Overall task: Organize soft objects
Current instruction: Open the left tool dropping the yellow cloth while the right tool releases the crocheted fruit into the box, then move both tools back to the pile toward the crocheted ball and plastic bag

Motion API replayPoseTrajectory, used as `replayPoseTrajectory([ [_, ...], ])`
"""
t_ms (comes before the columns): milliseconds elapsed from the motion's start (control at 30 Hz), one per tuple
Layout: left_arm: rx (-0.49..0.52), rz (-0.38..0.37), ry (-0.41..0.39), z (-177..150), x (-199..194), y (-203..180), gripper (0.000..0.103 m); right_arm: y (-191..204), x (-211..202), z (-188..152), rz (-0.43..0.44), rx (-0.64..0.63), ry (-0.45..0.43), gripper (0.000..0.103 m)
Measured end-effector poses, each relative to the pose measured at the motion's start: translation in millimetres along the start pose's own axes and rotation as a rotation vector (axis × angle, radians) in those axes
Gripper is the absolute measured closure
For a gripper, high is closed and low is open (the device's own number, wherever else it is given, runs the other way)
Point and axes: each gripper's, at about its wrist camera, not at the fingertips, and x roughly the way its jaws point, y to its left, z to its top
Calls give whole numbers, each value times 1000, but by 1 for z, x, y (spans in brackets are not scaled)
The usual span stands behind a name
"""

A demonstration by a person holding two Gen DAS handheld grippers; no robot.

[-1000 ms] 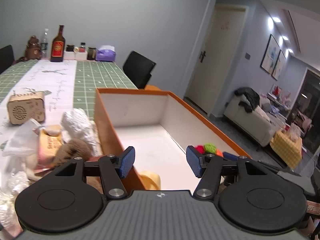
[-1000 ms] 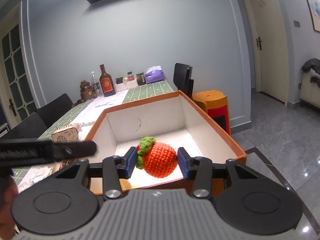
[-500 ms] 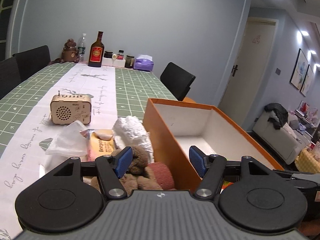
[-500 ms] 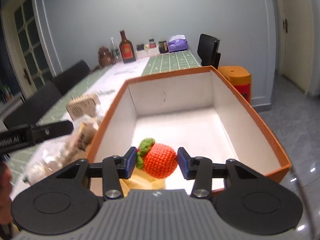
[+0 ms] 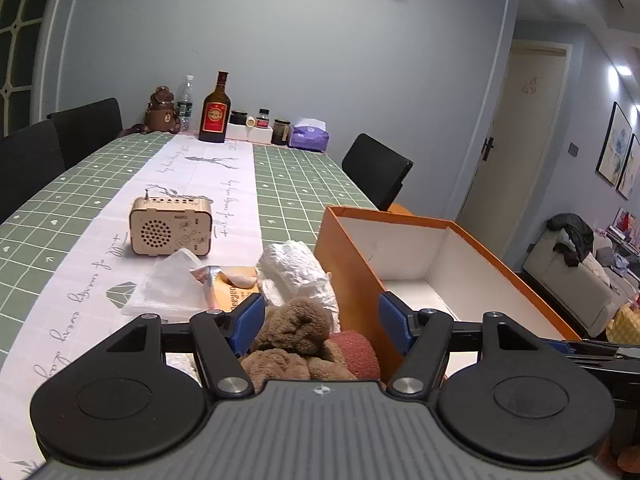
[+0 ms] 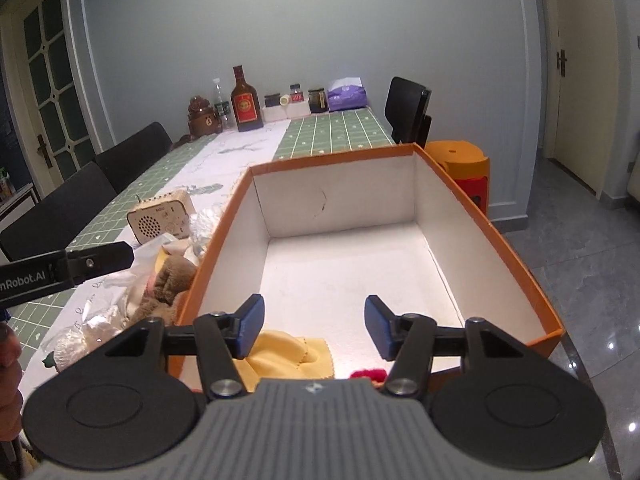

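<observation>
Crocheted orange gone from opening right hand-held gripper (image 6: 312, 326).

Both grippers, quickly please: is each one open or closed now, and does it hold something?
Left gripper: open, holding nothing; the brown plush toy lies below its fingers.
Right gripper: just opened, empty, over the orange box.

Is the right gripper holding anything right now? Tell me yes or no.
No: the right gripper has open jaws with nothing between them, above the orange box and the yellow cloth.
</observation>
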Motion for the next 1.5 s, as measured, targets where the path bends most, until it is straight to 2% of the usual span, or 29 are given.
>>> replayPoseTrajectory([
  [333,-37,58,-83,6,-44,28,26,49,-36,2,67,-82,-117,42],
  [533,-61,131,-125,3,-71,51,23,89,-45,-12,165,-156,-133,39],
  [700,-45,195,-104,-6,-80,66,22,126,-35,-41,255,-247,-91,31],
  [867,-27,230,-46,-22,-75,79,22,152,-9,-67,278,-351,-5,28],
  [900,-13,230,-41,-28,-75,81,22,154,-4,-70,275,-366,9,22],
  [967,13,228,-24,-35,-73,83,20,159,5,-76,270,-403,42,12],
  [1100,34,207,12,-46,-67,89,20,167,12,-87,266,-483,63,10],
  [1400,80,123,76,-58,-43,100,20,171,47,-93,257,-488,150,9],
  [1467,93,115,82,-61,-36,100,19,169,54,-93,262,-480,160,3],
  [1500,104,119,85,-62,-32,101,18,168,57,-93,272,-470,159,3],
])
